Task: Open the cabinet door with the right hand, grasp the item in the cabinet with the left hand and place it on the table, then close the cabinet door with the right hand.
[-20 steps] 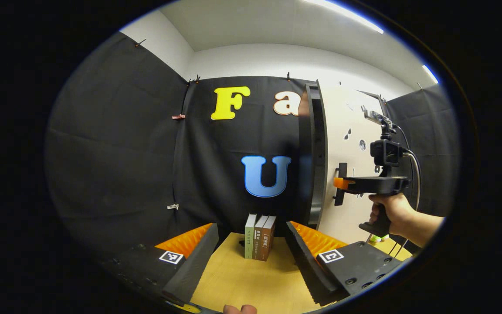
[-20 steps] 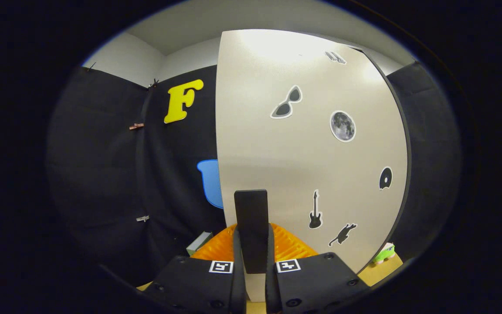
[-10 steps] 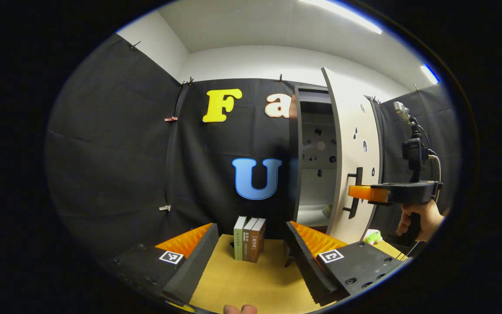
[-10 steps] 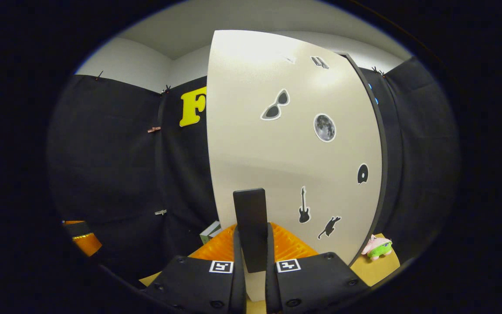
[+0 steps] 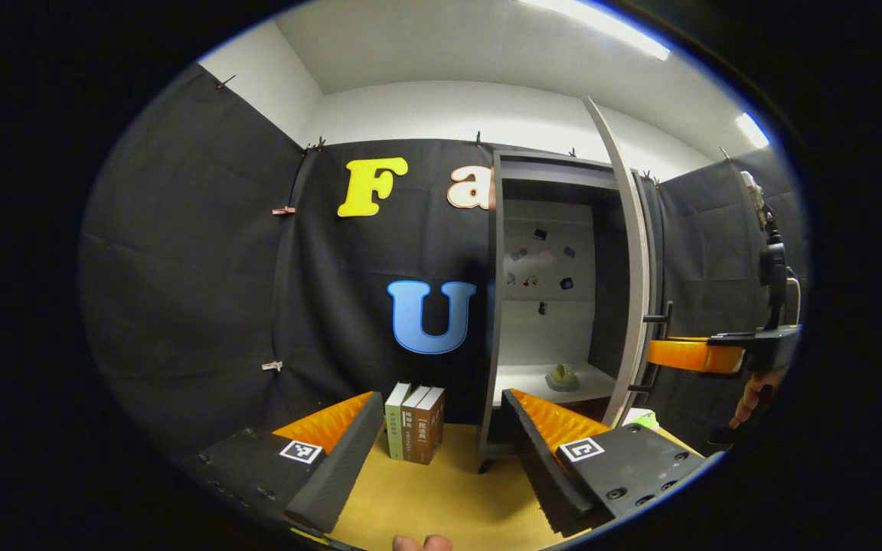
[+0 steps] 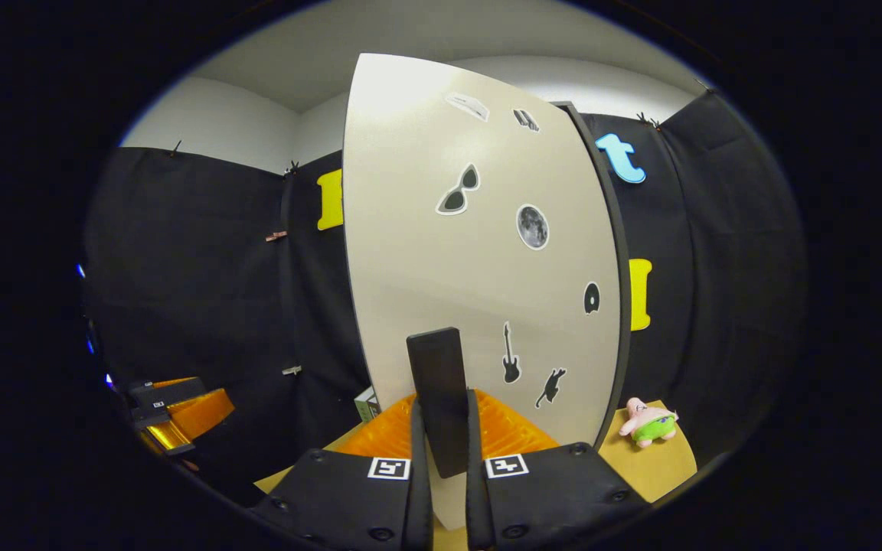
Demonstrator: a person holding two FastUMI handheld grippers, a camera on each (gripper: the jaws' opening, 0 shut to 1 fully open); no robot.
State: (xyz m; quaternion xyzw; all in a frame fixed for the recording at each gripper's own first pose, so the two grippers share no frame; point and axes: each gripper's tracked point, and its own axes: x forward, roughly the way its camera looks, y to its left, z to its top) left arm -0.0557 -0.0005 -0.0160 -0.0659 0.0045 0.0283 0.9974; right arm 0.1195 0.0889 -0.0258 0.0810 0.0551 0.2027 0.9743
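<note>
A: How is the cabinet (image 5: 556, 306)?

B: Its door (image 6: 479, 252) stands swung wide, seen edge-on in the left gripper view. The right gripper (image 6: 441, 428) is clamped on the door's dark handle (image 6: 437, 383), fingers pressed against both sides.

A: And the item?

B: A small greenish thing (image 5: 562, 375) on the low shelf, too small to make out. It lies far beyond the left gripper (image 5: 441, 440), slightly right, whose fingers are spread wide over the table (image 5: 441, 497).

A: Anything else?

B: Books (image 5: 414, 421) left of the cabinet; a plush toy (image 6: 649, 425) at right.

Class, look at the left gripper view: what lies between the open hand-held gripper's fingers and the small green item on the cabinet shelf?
Only bare tan tabletop and the cabinet's dark lower front edge separate the left hand-held gripper from the small green item.
</note>
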